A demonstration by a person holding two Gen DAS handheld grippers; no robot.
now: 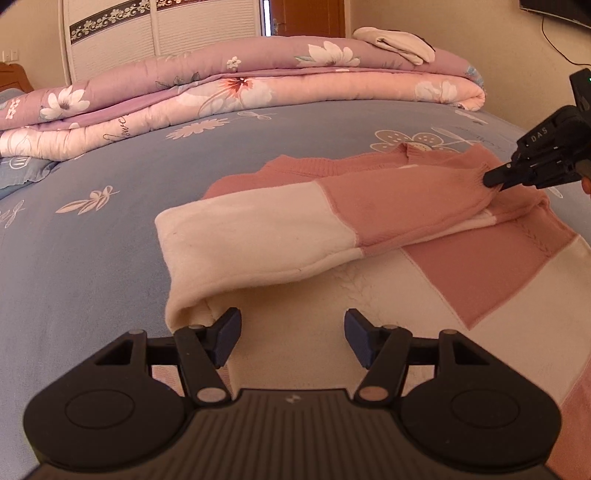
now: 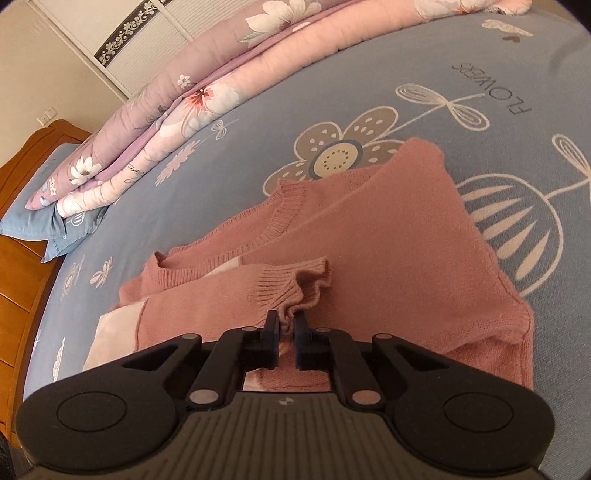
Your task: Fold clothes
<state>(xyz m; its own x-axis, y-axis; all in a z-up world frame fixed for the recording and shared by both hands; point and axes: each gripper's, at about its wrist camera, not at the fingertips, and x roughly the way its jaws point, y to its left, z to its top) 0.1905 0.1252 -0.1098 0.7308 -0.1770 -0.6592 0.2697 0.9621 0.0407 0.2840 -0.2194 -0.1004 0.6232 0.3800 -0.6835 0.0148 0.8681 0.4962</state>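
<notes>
Sleeve cuff (image 2: 295,291) pinched between right gripper (image 2: 287,325) fingers.

Sweater (image 1: 424,192): lies flat on the bed (image 1: 110,258), near its front edge.
Sleeve (image 1: 332,221): folded across the sweater's body.
Folded quilt (image 1: 221,92): behind the sweater, along the bed's far side.
Wardrobe (image 1: 147,33): behind the quilt.

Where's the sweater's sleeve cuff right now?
In the right wrist view the ribbed cuff sits low centre, pinched in the right gripper, lying across the pink sweater.
</notes>
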